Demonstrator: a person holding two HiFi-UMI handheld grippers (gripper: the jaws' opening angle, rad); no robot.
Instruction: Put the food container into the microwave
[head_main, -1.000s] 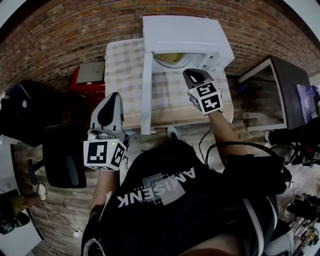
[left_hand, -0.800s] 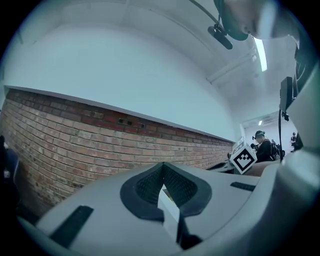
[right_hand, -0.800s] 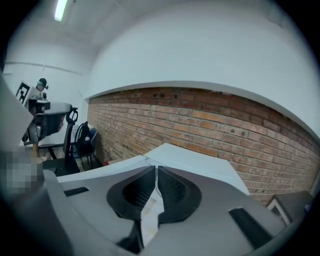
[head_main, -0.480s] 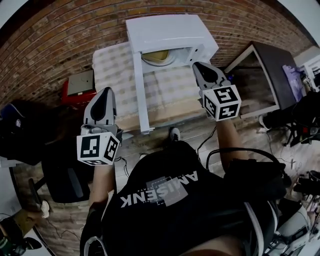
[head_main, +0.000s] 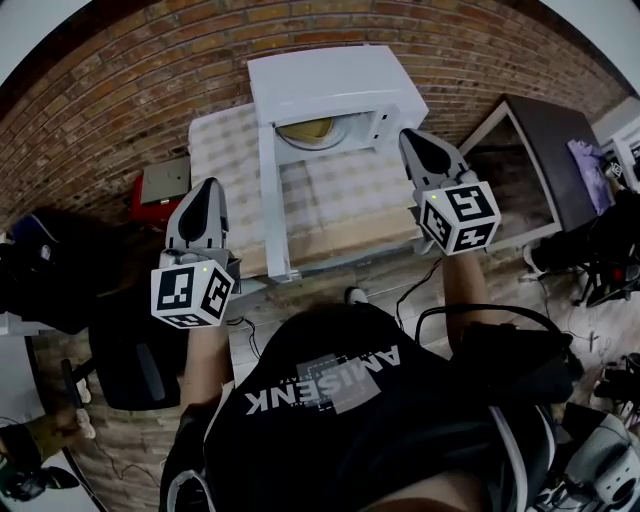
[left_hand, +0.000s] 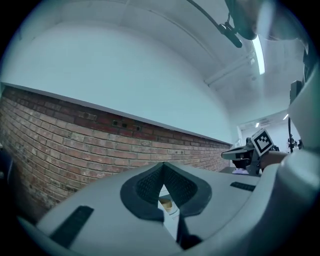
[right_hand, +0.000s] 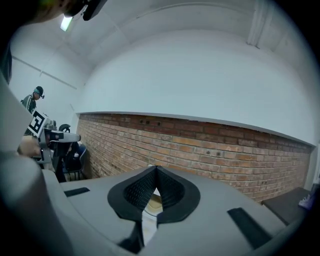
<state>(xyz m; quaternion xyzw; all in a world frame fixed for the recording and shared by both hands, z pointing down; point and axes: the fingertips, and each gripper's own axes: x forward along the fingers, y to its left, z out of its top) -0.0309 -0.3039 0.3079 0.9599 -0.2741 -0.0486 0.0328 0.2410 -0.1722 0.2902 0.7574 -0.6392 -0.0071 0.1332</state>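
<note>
Item: pale yellow round food container (head_main: 305, 130). It sits inside the cavity of the white box-shaped microwave (head_main: 325, 80), ahead of both sets of fingers, nearer the right ones and touched by neither. In each gripper view it shows small through the slit under the fingertips (left_hand: 166, 202) (right_hand: 152, 202).

Microwave door (head_main: 272, 205): white and swung fully open. It stands edge-on between the left fingers and the cavity.

Right gripper (head_main: 412, 138): grey, with a marker cube. It is held just right of the cavity mouth and clear of it. Its fingers have just drawn together, tips meeting (right_hand: 156, 172), with nothing between them.

Left gripper (head_main: 207, 187): grey, with a marker cube. It is held left of the open door, well apart from the container. Its fingers are pressed together at the tips (left_hand: 162, 171) and pinch nothing.

Counter (head_main: 340, 190): covered in a pale checked cloth. It carries the microwave and lies below and ahead of both sets of fingers.

Red brick wall (head_main: 120, 90): behind the microwave, ahead of the fingers.

Red box with a grey top (head_main: 160, 180): low down, just left of the left fingers.

Dark side table (head_main: 560, 150): well to the right of the right fingers.
</note>
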